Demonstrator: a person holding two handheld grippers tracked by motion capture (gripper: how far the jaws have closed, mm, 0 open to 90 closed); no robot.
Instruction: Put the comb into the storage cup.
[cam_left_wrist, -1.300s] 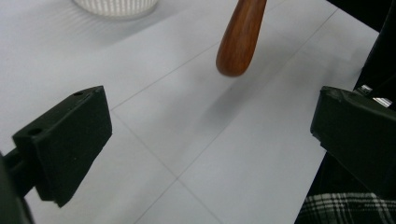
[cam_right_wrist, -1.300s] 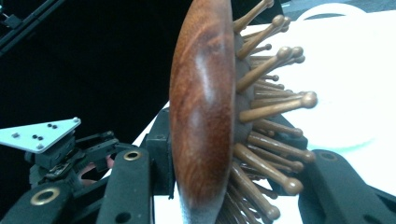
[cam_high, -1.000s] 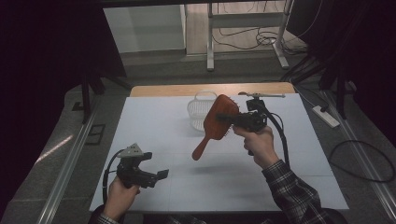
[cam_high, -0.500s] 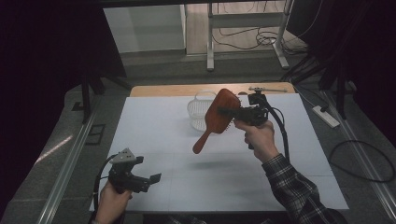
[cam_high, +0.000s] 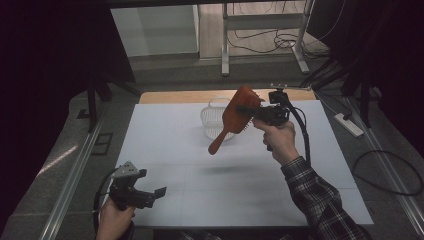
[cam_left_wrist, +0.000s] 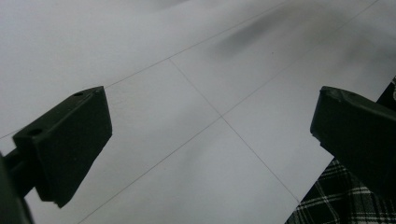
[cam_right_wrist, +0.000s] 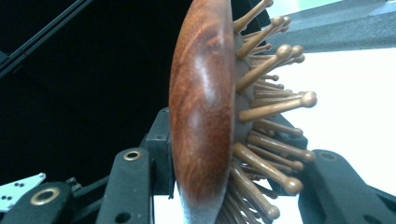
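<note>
brush held high over the counter

while the left hand-held gripper (cam_high: 150, 194) sits low at the near left corner of the counter (cam_high: 165, 145), its jaws stand wide apart with nothing between them; in the left gripper view (cam_left_wrist: 210, 140) just the white surface with its thin seam lines lies between the two black pads, and a bit of plaid sleeve (cam_left_wrist: 345, 200) shows at the lower right.

over on the right, the right hand-held gripper (cam_high: 250, 111) is clamped on a wooden brush (cam_high: 234, 119) and holds it up off the counter. the brush hangs tilted, its oval head uppermost by the jaws and its handle slanting down toward the left. in the right gripper view (cam_right_wrist: 219, 182) the brush (cam_right_wrist: 203, 112) stands edge-on between the jaws: polished reddish back to the left, ball-tipped wooden pins fanning out to the right, one pad against the back and the other among the pins.

from the high view, a white wire basket (cam_high: 212, 120) stands on the counter just behind the brush, partly hidden by it. the brush's soft shadow falls on the counter nearer to the person.
</note>
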